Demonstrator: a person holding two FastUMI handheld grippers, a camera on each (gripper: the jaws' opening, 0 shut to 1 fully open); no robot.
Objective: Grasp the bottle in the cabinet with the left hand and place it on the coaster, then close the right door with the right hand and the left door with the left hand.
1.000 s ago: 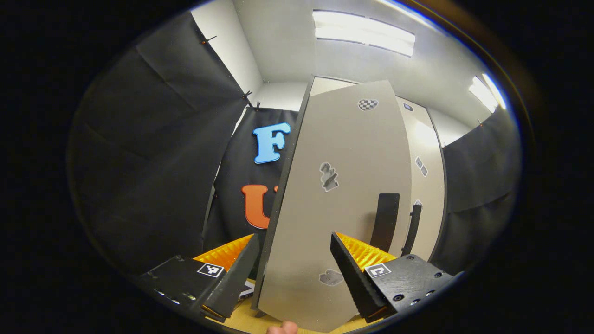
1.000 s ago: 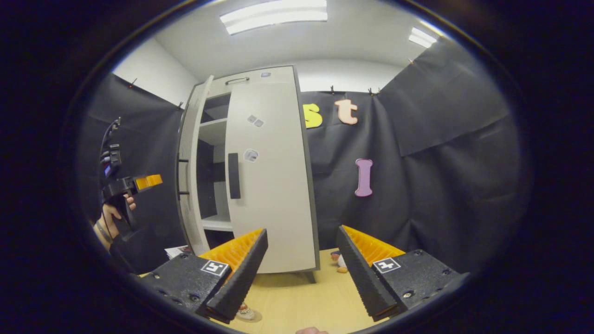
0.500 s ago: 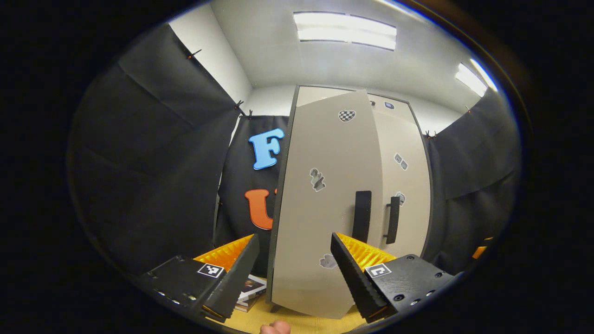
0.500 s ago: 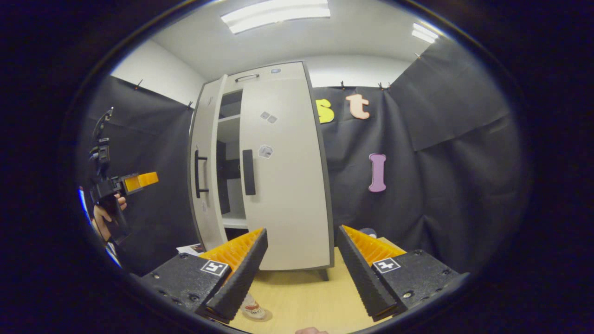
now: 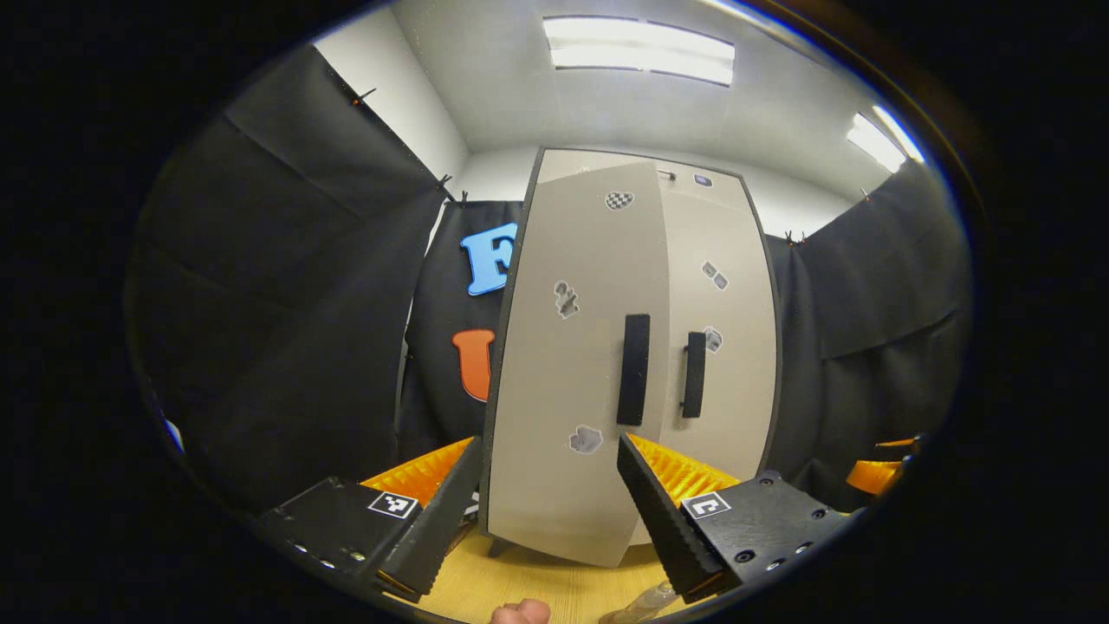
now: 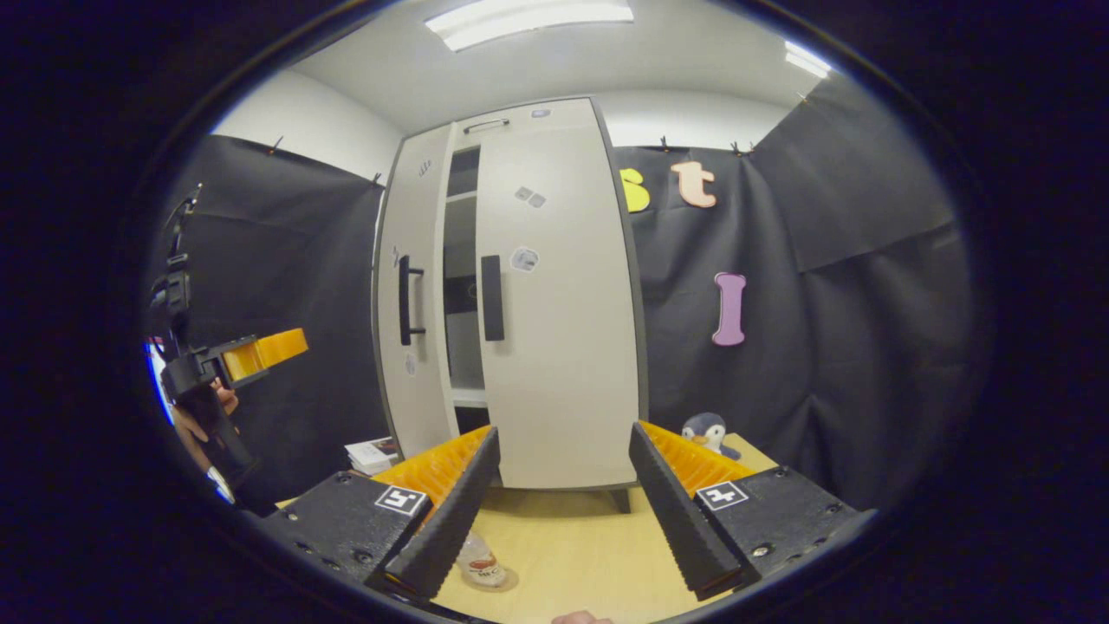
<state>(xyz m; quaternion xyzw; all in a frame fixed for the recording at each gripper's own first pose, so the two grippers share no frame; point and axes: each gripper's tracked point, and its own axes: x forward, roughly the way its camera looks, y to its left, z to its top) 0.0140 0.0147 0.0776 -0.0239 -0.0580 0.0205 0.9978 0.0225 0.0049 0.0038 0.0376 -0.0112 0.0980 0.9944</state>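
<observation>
The left door (image 5: 572, 364) of the cabinet (image 6: 520, 121) has been swung most of the way shut over the last second: the gap seen earlier beside the right door (image 6: 559, 329) has narrowed to a slim dark strip in which a shelf edge (image 6: 468, 397) can still be made out. The right door lies flush with the cabinet front. The closing step is therefore judged nearly complete, with only the last part of the left door's travel outstanding.

In the left gripper view, the left tool (image 5: 546, 503) is seen with its fingers spread wide and nothing between them; the left door's handle (image 5: 633, 370) and the right door's handle (image 5: 693, 374) stand close together, and the gap itself is not visible from this angle. A fingertip (image 5: 520, 613) appears at the lower edge.

In the right gripper view, the right tool (image 6: 563, 503) is likewise held wide apart and empty, well back from the cabinet. The left tool is shown far to the left of the cabinet, held in a hand (image 6: 195, 420), clear of the door. The bottle (image 6: 481, 563) is seen standing on the coaster (image 6: 507, 579) on the desk (image 6: 572, 555), in front of the cabinet. A stack of books (image 6: 372, 452) lies left of the cabinet's foot and a penguin toy (image 6: 709, 431) right of it.
</observation>
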